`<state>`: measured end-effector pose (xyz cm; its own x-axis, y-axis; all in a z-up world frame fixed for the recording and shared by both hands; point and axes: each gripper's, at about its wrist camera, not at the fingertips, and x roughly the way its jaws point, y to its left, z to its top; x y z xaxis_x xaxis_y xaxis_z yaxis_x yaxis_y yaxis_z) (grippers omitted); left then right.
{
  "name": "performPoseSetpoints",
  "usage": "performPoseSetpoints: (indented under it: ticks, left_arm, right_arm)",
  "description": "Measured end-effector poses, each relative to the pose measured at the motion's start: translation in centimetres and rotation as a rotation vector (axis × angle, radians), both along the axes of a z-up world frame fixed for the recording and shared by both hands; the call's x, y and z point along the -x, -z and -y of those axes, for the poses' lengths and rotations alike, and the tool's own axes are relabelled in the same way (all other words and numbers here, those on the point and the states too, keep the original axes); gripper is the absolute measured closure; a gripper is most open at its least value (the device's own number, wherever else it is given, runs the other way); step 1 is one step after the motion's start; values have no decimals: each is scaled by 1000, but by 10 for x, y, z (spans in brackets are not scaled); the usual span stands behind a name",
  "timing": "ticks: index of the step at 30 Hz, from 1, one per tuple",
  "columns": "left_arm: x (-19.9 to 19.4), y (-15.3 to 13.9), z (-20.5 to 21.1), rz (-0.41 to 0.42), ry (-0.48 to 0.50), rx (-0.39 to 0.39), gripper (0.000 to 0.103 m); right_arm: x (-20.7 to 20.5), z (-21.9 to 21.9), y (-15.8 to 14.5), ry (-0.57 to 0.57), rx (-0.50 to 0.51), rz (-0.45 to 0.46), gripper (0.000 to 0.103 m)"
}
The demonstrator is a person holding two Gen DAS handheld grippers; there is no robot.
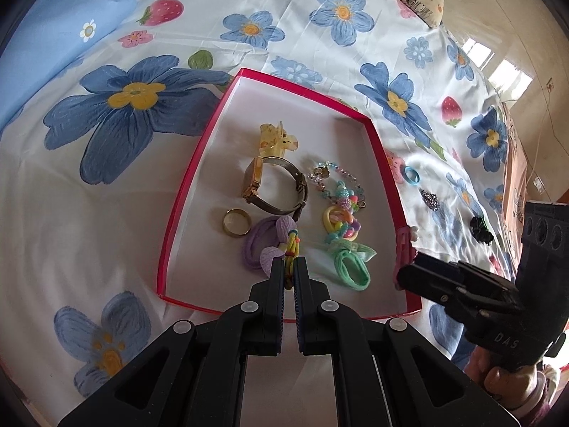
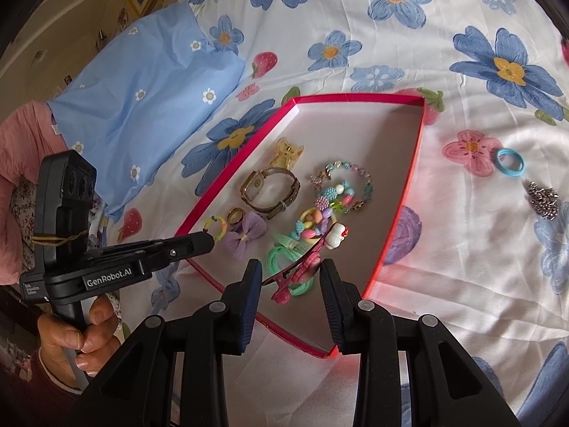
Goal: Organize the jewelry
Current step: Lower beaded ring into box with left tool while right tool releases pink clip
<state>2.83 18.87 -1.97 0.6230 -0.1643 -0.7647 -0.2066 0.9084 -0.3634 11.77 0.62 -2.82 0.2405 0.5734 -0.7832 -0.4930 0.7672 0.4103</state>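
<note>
Setting: a bed covered by a white sheet printed with blue flowers and strawberries [image 1: 106, 185]; a pale blue pillow [image 2: 142, 99] lies near the head end.
Container: a shallow rectangular red-rimmed box with a white floor [image 1: 199, 149] rests on the sheet and holds most of the jewelry.
Left gripper [image 1: 290, 267]: the black two-finger tool has its jaws closed on a small multicoloured elastic ring [image 1: 292, 249], held over the box's near left part, just beside a lilac fabric bow hair tie [image 1: 266, 245].
Right gripper [image 2: 290, 277]: jaws partly apart, clamping a pink hair clip topped with a white cartoon figure [image 2: 309, 259]; the clip sits tilted above the box's near edge, over a mint green hair tie with a bow [image 1: 350, 263].
Hands: a hand [image 2: 76, 331] grips the left tool's handle in the right wrist view.
Box contents, far to near: a translucent yellow claw clip [image 1: 277, 138]; a gold-faced wristwatch with a mesh strap [image 1: 274, 185]; a pastel beaded bracelet [image 1: 338, 181]; a gold band ring [image 1: 236, 222]; a cluster of coloured plastic beads [image 1: 341, 224].
Outside the box: a small blue elastic loop [image 2: 510, 163], a silver sparkly ornament [image 2: 542, 199] and a dark ornament [image 1: 480, 227] lie on the sheet, well apart from the box's right rim.
</note>
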Motion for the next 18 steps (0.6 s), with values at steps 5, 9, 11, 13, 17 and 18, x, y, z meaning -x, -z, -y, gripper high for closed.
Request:
performPoseSetpoints:
  ticks: [5,9,11,13,17,18]
  left_arm:
    - [-7,7,-3,-13,-2,9,99]
    - [-12,14,-6,-27,-8,16,99]
    - [-13,17,-7,-35,-12,25,99]
    - [-13,20,-7,-40,-14,32,99]
    - [-14,25,-9,-51,-22,26,97]
    - [-14,25,-9,-52,-24,30,95]
  right_arm:
    - [-3,-8,9,-14,21,-17,69]
    - [-5,-15,14,-29,43,-21,69]
    - [-5,-19,17,-36,59,-20,69]
    - [-6,-22,20,-44,71,-26,68]
    - [-4,-27,27,-59,89,-32,68]
    - [-4,-28,27,-62,92,-30,68]
